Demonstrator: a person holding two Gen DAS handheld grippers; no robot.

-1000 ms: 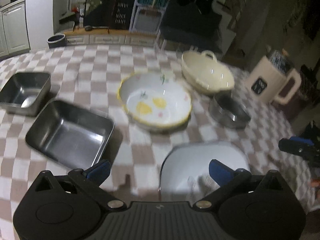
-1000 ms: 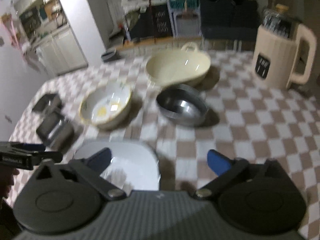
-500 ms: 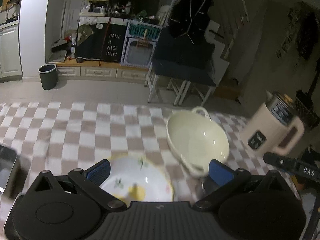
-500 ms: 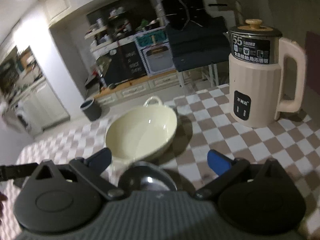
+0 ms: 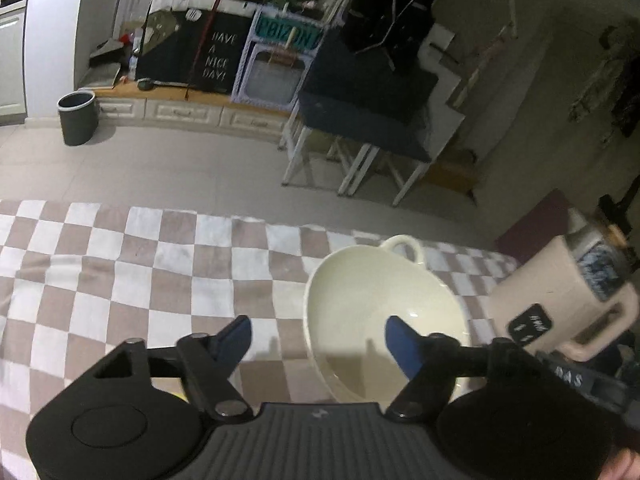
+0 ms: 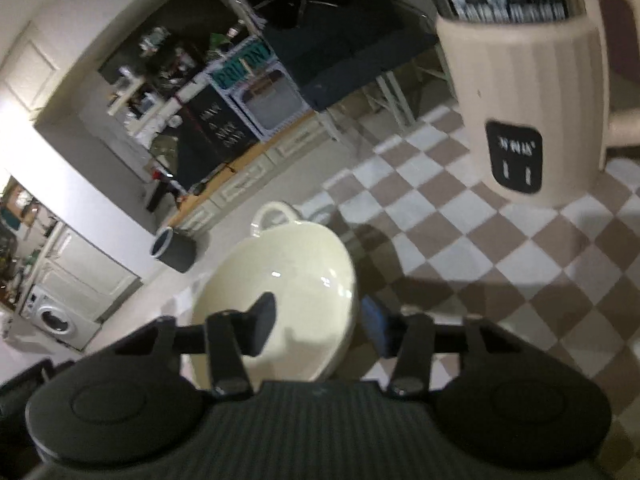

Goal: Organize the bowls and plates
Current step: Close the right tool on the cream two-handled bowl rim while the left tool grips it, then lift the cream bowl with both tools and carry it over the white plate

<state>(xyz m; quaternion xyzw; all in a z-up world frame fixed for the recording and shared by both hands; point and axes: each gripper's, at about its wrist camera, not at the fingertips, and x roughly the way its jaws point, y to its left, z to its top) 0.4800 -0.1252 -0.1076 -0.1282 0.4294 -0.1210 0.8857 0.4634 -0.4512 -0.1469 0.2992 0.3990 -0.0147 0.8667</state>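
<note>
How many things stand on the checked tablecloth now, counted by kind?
Cream bowl with a loop handle: 1
Beige electric kettle: 1
Total: 2
A yellow sliver shows beside the left gripper; I cannot tell what it is.

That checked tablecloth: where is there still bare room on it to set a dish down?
In the left wrist view, a wide bare stretch of checked tablecloth lies left of the cream bowl, out to the far edge. In the right wrist view, checks lie bare in front of the beige kettle. It is crowded between the bowl and the kettle.
</note>
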